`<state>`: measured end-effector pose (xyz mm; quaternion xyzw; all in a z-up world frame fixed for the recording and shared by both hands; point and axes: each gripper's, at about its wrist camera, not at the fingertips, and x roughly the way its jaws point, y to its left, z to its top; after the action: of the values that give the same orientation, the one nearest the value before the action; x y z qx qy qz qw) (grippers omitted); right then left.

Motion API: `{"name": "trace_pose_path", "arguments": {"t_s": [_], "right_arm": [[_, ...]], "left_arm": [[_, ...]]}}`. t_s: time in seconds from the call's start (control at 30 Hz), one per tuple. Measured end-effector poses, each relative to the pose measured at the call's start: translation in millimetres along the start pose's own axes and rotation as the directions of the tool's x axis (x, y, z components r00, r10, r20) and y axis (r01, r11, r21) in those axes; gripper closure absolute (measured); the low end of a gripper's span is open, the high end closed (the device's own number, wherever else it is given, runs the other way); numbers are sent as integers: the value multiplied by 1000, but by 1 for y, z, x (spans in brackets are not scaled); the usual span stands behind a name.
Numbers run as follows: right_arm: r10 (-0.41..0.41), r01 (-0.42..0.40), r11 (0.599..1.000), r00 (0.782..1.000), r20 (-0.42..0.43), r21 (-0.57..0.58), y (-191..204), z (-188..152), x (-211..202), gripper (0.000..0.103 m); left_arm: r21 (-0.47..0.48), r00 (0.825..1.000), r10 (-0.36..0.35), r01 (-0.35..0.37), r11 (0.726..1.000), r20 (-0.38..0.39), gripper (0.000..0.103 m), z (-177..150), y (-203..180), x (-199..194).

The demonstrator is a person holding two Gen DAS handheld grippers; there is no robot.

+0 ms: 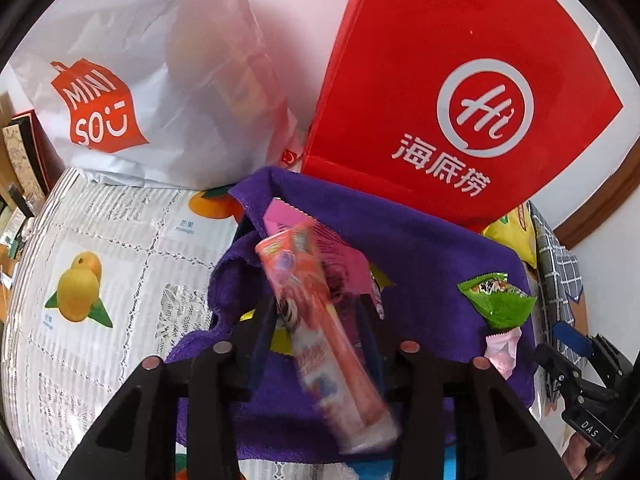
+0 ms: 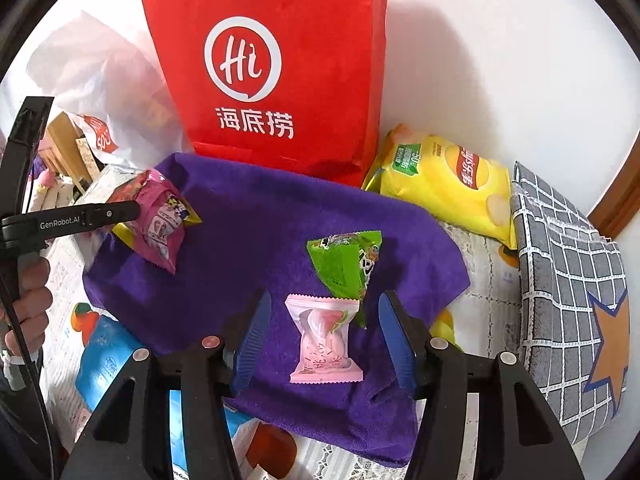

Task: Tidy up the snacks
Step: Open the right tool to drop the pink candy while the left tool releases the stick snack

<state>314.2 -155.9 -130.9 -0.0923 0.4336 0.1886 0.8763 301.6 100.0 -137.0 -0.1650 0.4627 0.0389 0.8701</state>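
Right wrist view: the right gripper (image 2: 320, 340) is apart around a pink candy (image 2: 325, 340) on the purple towel (image 2: 256, 216) — not squeezing. Behind the towel stands a red bag (image 2: 280, 20), its inside hidden. The left gripper (image 1: 320, 320) is apart, a blurry orange snack (image 1: 320, 328) between.

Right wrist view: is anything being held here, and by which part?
Nothing is held. The right hand-held gripper stands open, and the pink packet lies untouched on the purple cloth between its fingers.

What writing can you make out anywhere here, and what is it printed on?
"MINI SO": white plastic bag.
"Hi" and "海底捞": red paper bag.
"GenRobot.AI": left tongs.
"DAS": right tongs.
"乐事": yellow chip bag, its green label too small.
Small candy wrappers: blurred, unreadable.
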Motion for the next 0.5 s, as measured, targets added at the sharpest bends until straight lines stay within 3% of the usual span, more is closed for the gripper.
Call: {"name": "trace_pose_path", "arguments": {"t_s": [0.13, 0.47, 0.5], "right_arm": [[-3, 3, 1000, 1000, 6, -7, 2, 0, -3, 47], [4, -4, 1000, 1000, 30, -1, 4, 3, -13, 45], [1, -1, 1000, 1000, 30, -2, 5, 3, -14, 45]], "left_arm": [[25, 1000, 2, -2, 1000, 2, 57, -1, -4, -2], [242, 1000, -19, 18, 970, 0, 55, -14, -37, -7], [245, 1000, -22, 24, 969, -11, 51, -14, -39, -6]]}}
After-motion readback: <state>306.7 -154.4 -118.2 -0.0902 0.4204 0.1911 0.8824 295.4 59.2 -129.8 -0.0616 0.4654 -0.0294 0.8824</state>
